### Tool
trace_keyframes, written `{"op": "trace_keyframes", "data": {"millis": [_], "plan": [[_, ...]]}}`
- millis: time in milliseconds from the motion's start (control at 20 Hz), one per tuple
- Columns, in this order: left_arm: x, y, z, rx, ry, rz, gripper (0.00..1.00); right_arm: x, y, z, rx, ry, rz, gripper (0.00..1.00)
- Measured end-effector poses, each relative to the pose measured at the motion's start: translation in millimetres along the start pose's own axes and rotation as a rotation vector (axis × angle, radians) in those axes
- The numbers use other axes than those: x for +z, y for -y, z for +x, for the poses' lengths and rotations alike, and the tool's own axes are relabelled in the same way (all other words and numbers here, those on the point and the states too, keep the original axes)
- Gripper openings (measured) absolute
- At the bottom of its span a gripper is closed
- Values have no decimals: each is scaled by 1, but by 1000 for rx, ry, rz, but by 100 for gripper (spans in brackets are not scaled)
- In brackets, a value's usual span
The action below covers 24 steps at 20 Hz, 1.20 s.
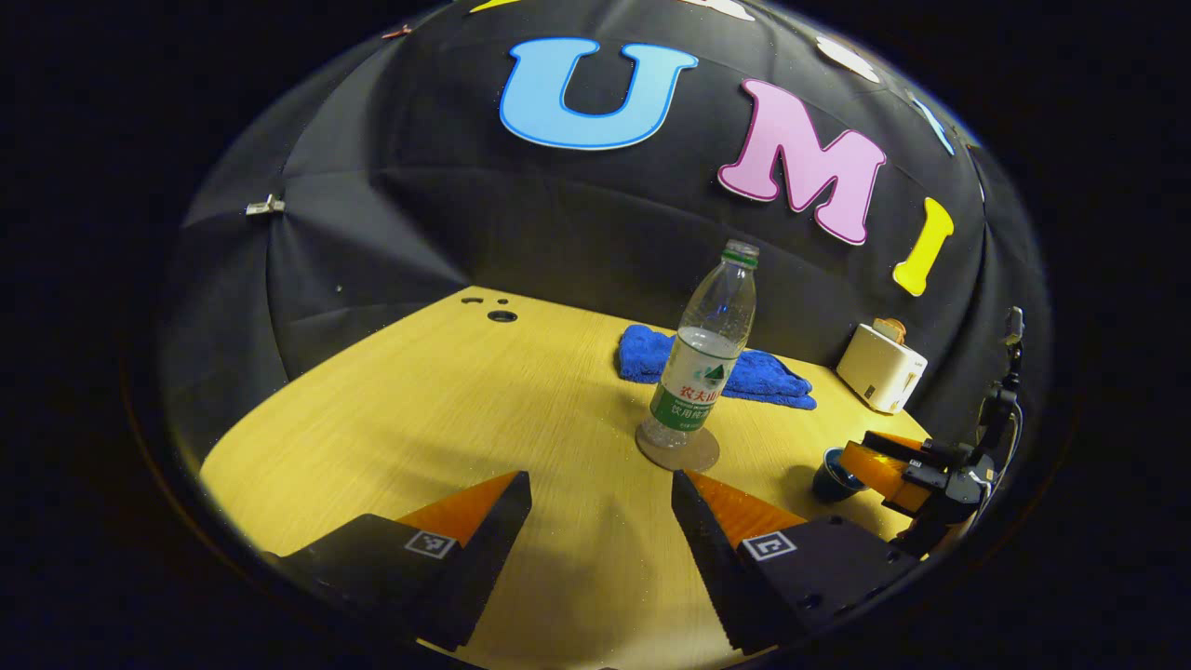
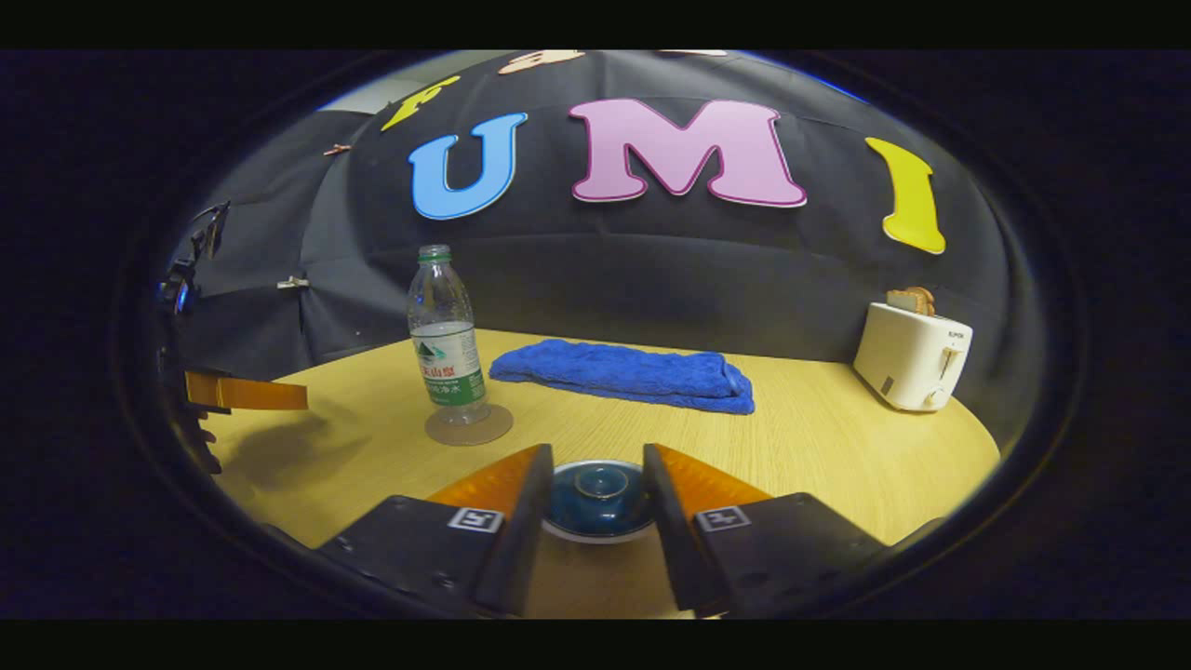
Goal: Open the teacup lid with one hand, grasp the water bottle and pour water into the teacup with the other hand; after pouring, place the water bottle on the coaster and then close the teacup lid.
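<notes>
Uncapped water bottle [image 2: 445, 344] upright on coaster [image 2: 469, 425]; lidded teacup [image 2: 597, 501] nearby.

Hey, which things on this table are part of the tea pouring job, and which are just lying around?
Part of the job:
water bottle
coaster under the bottle
teacup with its lid on
left gripper
right gripper

Just lying about:
blue towel
toaster with toast in it

blue towel [image 2: 625, 374], white toaster [image 2: 912, 356], wooden table [image 2: 819, 437]
</notes>
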State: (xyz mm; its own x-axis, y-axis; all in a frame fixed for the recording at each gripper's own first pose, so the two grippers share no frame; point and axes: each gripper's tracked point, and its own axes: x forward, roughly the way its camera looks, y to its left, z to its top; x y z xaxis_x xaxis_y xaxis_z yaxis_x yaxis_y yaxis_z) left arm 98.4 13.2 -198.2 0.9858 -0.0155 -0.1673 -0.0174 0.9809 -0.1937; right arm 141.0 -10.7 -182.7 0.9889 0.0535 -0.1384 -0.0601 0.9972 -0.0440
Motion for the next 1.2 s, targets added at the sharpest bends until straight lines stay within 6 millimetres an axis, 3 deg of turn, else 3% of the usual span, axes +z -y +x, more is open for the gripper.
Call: {"op": "trace_keyframes", "data": {"millis": [150, 200, 450, 600, 700, 850, 1050, 1200], "plan": [[33, 8, -20, 38, 43, 60, 96, 20, 10, -23, -26, 3, 27, 94], [46, 13, -28, 52, 60, 72, 95, 26, 16, -34, -35, 1, 31, 100], [122, 45, -84, 116, 182, 83, 95, 76, 55, -90, -125, -3, 36, 100], [155, 66, -120, 155, 266, 36, 95, 113, 85, -120, -208, 26, 45, 100], [158, 86, -140, 151, 291, 24, 95, 138, 89, -143, -227, 54, 86, 100], [159, 110, -165, 118, 283, 28, 95, 160, 89, -184, -249, 74, 86, 99], [149, 127, -202, 93, 279, 24, 95, 162, 79, -227, -286, 47, 97, 99], [143, 131, -226, 55, 280, 24, 95, 170, 57, -243, -273, 52, 111, 99]]}}
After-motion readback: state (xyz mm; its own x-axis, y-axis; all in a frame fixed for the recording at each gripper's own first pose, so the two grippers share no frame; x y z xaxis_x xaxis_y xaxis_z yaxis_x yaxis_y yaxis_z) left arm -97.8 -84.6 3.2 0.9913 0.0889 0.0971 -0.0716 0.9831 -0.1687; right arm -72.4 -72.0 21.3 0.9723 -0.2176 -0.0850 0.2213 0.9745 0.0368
